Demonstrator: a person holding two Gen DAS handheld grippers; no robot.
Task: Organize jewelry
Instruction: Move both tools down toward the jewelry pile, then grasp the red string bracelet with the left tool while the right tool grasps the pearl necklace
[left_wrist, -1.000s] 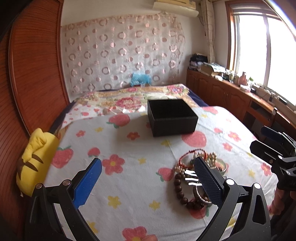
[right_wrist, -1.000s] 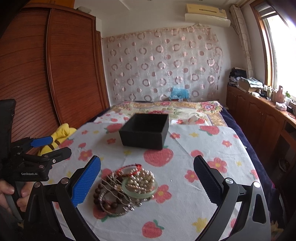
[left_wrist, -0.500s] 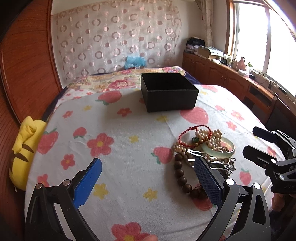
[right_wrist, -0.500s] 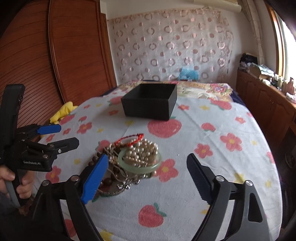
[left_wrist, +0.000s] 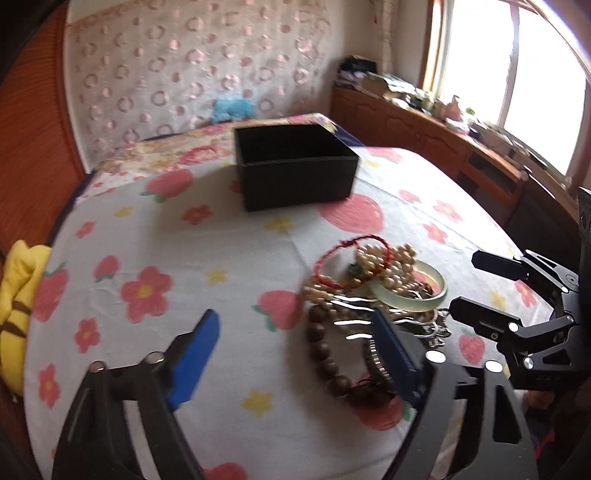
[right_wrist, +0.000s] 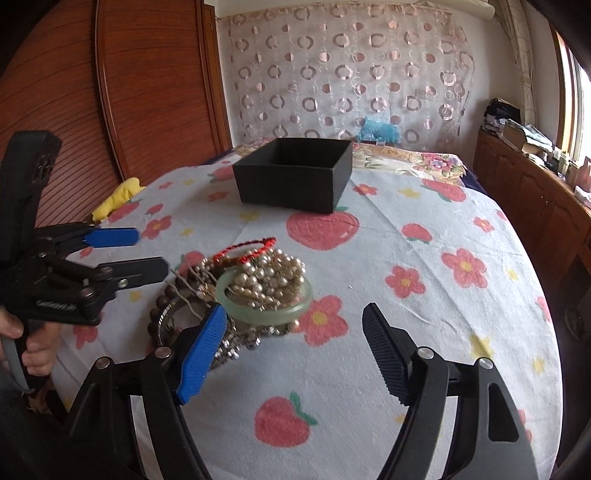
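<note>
A heap of jewelry (left_wrist: 376, 295) lies on the flowered cloth: a red cord bracelet (left_wrist: 351, 262), pearl strands (right_wrist: 266, 273), a pale green bangle (right_wrist: 266, 306), dark wooden beads (left_wrist: 328, 362) and silver pieces. An open black box (left_wrist: 295, 166) stands farther back; it also shows in the right wrist view (right_wrist: 295, 177). My left gripper (left_wrist: 295, 350) is open and empty, its right finger beside the heap's near-left edge. My right gripper (right_wrist: 295, 347) is open and empty, its left finger touching or just over the heap's near side.
The round table (right_wrist: 424, 332) wears a strawberry-and-flower cloth and drops off at the right and near edges. A yellow plush (left_wrist: 18, 291) lies at the left edge. A wooden wardrobe (right_wrist: 110, 110) stands left, cabinets (left_wrist: 443, 147) and a window right.
Both grippers have moved forward and down toward the jewelry heap, which now sits close to their fingers. Both stayed open. The jewelry and box have not moved.
</note>
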